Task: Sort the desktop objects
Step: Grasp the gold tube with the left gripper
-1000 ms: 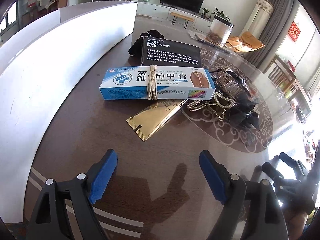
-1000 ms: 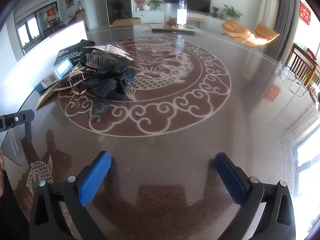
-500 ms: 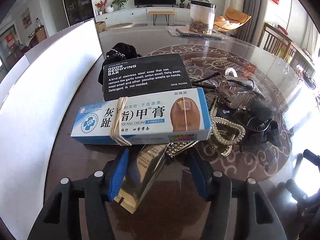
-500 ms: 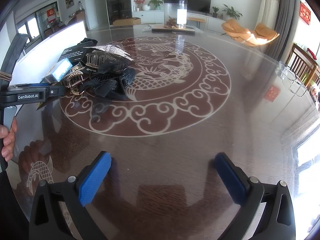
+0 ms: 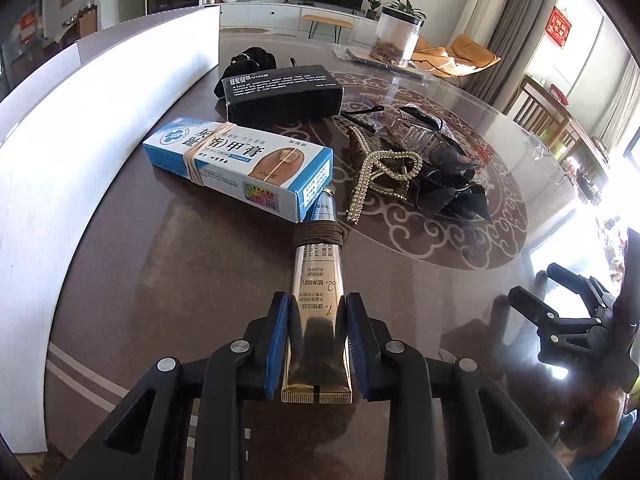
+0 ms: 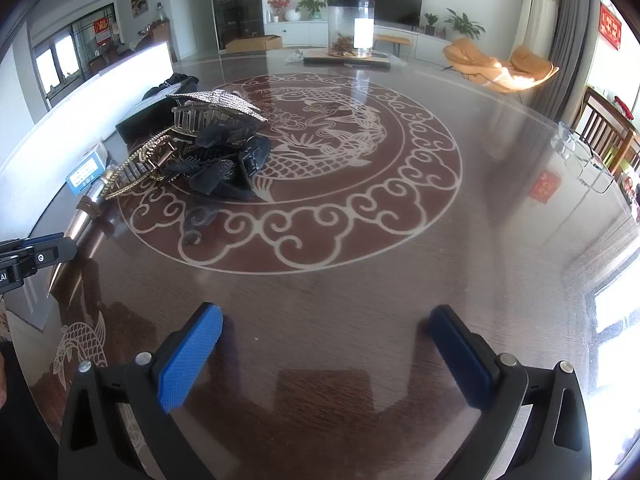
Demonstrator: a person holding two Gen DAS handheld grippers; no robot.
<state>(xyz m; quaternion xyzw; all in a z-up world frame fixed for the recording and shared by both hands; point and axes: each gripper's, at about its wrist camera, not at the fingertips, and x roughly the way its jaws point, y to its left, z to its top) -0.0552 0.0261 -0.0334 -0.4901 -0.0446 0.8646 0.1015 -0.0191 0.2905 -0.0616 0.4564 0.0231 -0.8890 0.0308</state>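
At lower centre of the left wrist view, my left gripper point(image 5: 317, 308) is closed on the crimped end of the gold tube point(image 5: 318, 308), whose capped end reaches up beneath the blue-and-white box point(image 5: 240, 166). Above lie the black box point(image 5: 284, 94) and, right of centre, the hair clips point(image 5: 416, 164). My right gripper point(image 6: 324, 352) spreads wide over the bare table point(image 6: 360, 260), holding nothing.

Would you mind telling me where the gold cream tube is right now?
In the left wrist view, the gold cream tube sits bottom centre, clamped at its crimped end by the left gripper, its cap end reaching the blue nail cream box.
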